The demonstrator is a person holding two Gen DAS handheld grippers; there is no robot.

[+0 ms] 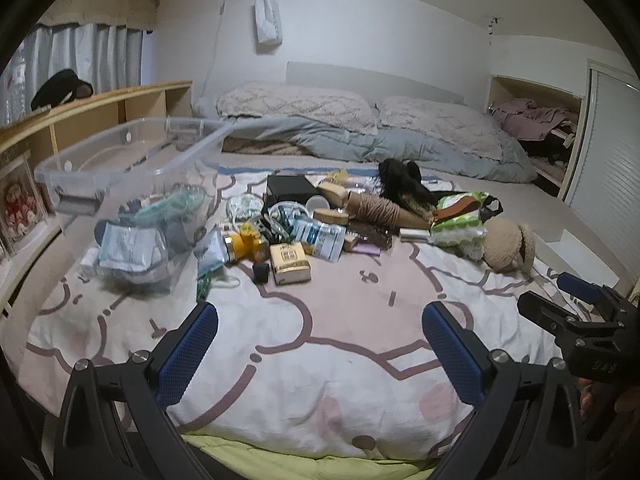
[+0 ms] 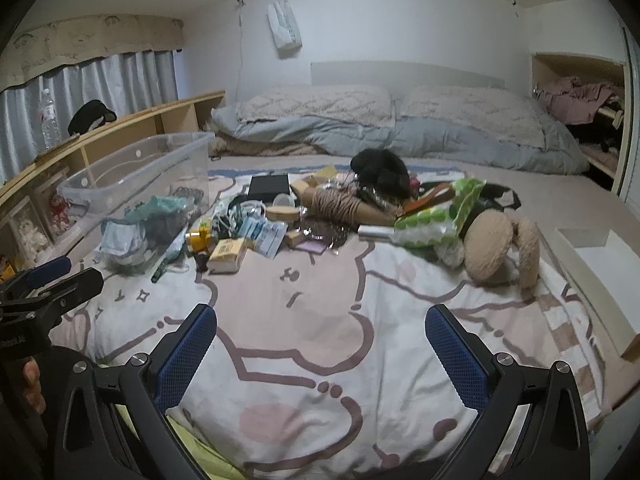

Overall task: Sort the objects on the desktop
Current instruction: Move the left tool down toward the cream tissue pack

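Both tools hang over the printed blanket [image 1: 320, 360], well short of the pile. The left gripper [image 1: 320, 352] has its jaws spread wide with nothing between them, and so does the right gripper [image 2: 320, 352].

One clear storage bin [image 1: 132, 160] is the landmark, tilted in the left view and partly filled with bagged items. That tilt is my main worry: a careless drop could tip it or spill what it holds.

Right of the bin lies one heap, tightly overlapped, so pulling one piece may drag its neighbours. Farthest from the bin is one tan plush toy [image 2: 500, 248], then one green spotted bag [image 2: 432, 216], one rope spool [image 1: 380, 210] and one black box [image 1: 290, 188]. Nearest the bin are one yellow packet [image 1: 290, 264] and one yellow jar [image 1: 244, 246].
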